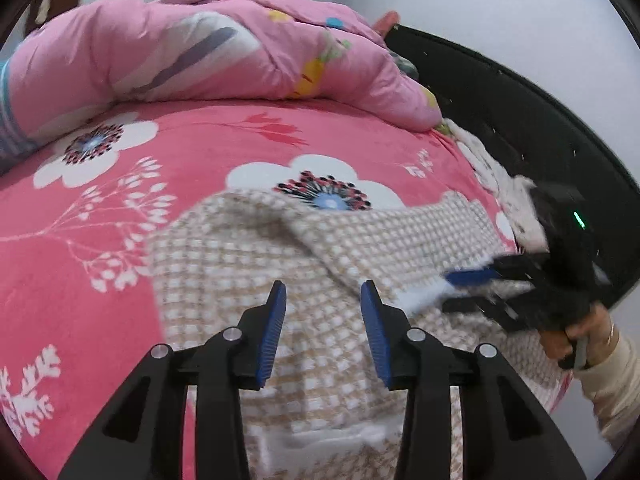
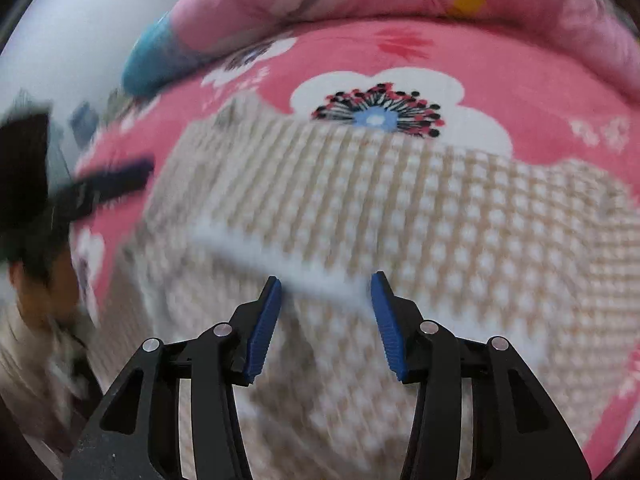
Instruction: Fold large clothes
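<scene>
A: The garment (image 1: 280,264), beige and white checked, lies on the bed (image 1: 192,148), partly folded, with one layer turned over the rest near the middle. A white band (image 2: 276,256) runs across it in the right wrist view.

B: And the grippers?

A: The left gripper (image 1: 323,300) hangs over the cloth with its jaws apart and nothing between them. The right gripper (image 2: 325,292) also has its jaws apart above the white band; I see no cloth pinched there. Both views are blurred, the right one strongly.

B: What could go wrong now?

A: I think the folded layer may slide open, because nothing holds it and the knit looks soft and thick. Also, if a jaw takes two layers instead of one edge, the fold will come out crooked. The sheet under it is plush, so a low pinch may catch the sheet too.

B: And the surroundings?

A: The sheet is pink-red with large white flowers. A pink quilt (image 1: 224,48) is heaped at the far side, well apart from the garment. A dark headboard (image 1: 500,92) stands at the right, before a pale wall (image 1: 520,20).
</scene>
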